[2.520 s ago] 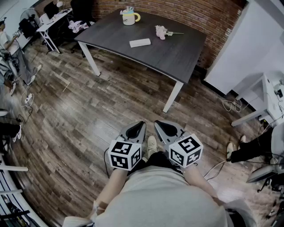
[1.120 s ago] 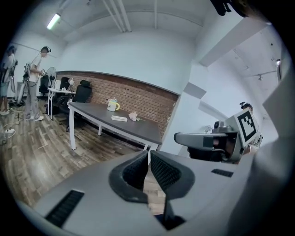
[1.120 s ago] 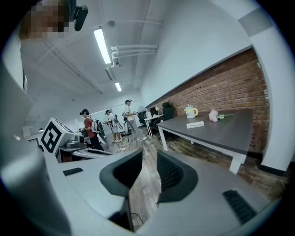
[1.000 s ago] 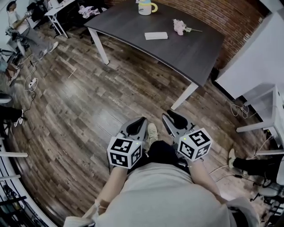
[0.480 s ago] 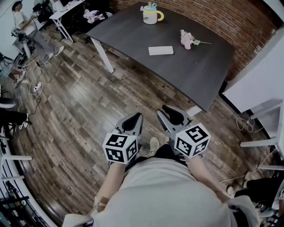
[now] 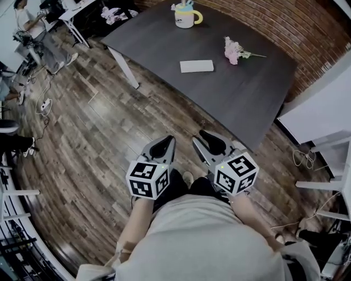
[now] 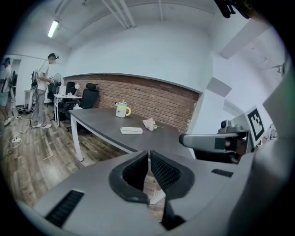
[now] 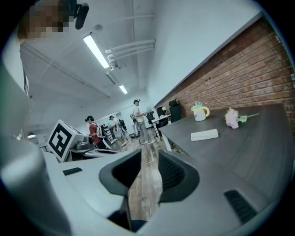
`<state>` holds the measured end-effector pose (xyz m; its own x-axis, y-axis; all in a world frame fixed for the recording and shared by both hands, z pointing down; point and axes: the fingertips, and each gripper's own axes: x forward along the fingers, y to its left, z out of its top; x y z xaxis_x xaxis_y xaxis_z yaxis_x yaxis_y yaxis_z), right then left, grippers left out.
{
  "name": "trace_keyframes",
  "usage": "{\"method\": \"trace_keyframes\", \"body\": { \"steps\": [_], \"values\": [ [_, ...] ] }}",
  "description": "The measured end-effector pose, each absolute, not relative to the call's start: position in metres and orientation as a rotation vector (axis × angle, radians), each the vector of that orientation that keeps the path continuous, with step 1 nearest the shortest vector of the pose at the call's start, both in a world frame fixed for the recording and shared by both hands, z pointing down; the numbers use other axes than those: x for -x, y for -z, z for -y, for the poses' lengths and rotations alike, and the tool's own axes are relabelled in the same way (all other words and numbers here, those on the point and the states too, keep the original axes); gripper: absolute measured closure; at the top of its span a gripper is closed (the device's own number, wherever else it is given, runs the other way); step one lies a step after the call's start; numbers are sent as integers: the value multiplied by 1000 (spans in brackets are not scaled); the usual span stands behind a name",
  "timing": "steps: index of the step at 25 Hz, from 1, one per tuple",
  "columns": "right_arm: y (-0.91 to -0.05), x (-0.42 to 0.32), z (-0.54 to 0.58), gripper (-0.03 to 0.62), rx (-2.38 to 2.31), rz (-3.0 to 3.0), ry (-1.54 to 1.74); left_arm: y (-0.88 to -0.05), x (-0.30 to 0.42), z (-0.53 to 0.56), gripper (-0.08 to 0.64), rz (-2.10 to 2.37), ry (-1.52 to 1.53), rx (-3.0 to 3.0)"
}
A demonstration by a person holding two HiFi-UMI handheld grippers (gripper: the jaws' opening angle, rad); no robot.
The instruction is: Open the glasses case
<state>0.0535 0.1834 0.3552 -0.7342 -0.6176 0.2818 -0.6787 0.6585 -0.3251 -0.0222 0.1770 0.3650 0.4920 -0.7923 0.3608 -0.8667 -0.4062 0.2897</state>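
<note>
The glasses case, a flat white box, lies shut on the dark table, well ahead of both grippers. It also shows in the left gripper view and the right gripper view. My left gripper hangs over the wood floor short of the table edge, its jaws together with nothing between them. My right gripper is beside it near the table's near corner. Its jaws are opening, with a plain gap and only floor seen through it.
A yellow-handled mug stands at the table's far side and a pink flower lies right of the case. A white table leg stands at the left. People and desks are at the far left, white furniture at the right.
Both grippers have moved forward together over the floor, and the table with the case now lies closer to them. The right jaws stand slightly wider.
</note>
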Motion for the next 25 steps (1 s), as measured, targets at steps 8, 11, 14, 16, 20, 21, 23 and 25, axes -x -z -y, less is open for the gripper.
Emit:
{"method": "trace_keyframes", "body": {
  "steps": [8,11,14,16,20,21,23,25],
  "values": [
    [-367,-64,-157,489,-1106,2702,-697,-379,34,-150,526,1394,-264,-2244],
    [-367,-72,-140,489,-1144,2688,-710,-377,31,-132,526,1381,-264,-2253],
    [-373,-76,-123,489,-1173,2673,-711,-378,27,-113,526,1361,-258,-2272],
    [-379,-77,-110,488,-1188,2661,-714,-383,27,-98,526,1340,-261,-2276],
    [-385,-78,-76,488,-1221,2618,-723,-392,24,-61,526,1288,-269,-2281],
    [-387,-78,-66,488,-1229,2612,-725,-394,23,-51,526,1276,-274,-2283],
    [-389,-79,-47,488,-1248,2595,-736,-397,23,-30,526,1254,-283,-2286],
    [-392,-79,-28,488,-1271,2573,-752,-400,23,-9,526,1233,-290,-2288]
  ]
}}
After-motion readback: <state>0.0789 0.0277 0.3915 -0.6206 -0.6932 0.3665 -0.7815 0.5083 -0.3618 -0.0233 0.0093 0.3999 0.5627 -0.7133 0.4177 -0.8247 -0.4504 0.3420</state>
